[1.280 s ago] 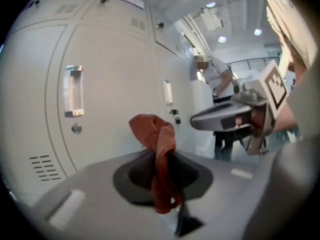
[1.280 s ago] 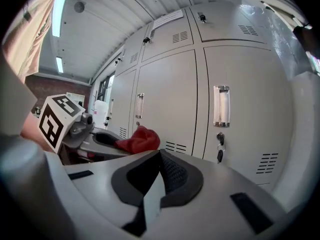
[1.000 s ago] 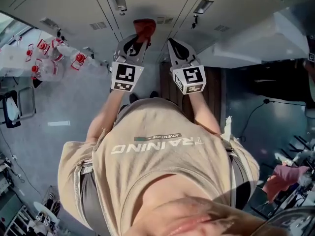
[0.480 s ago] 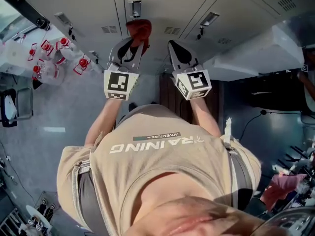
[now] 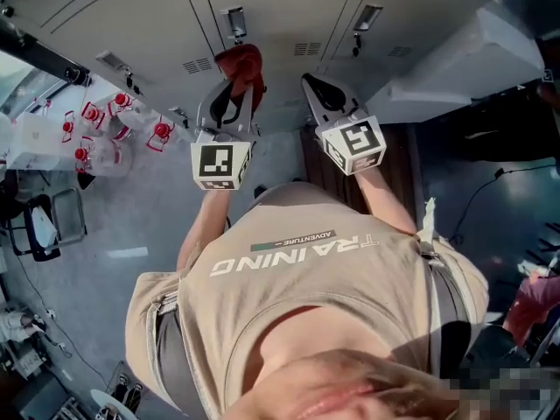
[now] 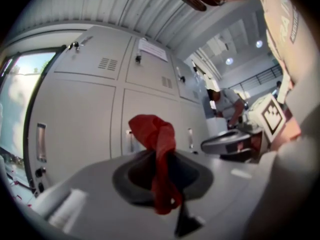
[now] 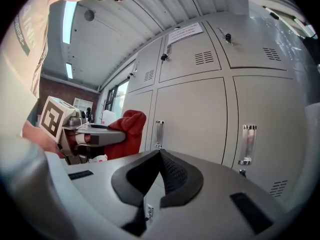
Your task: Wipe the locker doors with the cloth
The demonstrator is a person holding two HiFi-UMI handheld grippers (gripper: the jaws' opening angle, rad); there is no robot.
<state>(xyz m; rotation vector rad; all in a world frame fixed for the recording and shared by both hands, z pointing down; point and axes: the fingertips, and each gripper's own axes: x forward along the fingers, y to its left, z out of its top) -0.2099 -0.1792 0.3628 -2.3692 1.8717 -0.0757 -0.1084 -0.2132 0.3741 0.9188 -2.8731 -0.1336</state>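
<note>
While the left gripper [image 5: 238, 90] is pinching the red cloth [image 6: 152, 131] between its jaws | cloth is bunching close against the locker doors [image 5: 280, 7], contact unclear | right gripper [image 5: 313, 84] is hovering alongside, jaws pressed together, empty

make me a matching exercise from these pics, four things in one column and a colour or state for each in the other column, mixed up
Column one:
1. left gripper
2. right gripper
3. cloth
4. locker doors

Column two:
a. pale grey, with upright metal handles
b. fingers together, nothing between them
c. red and bunched up
d. fingers shut on the cloth

Pairs: 1-d, 2-b, 3-c, 4-a
</note>
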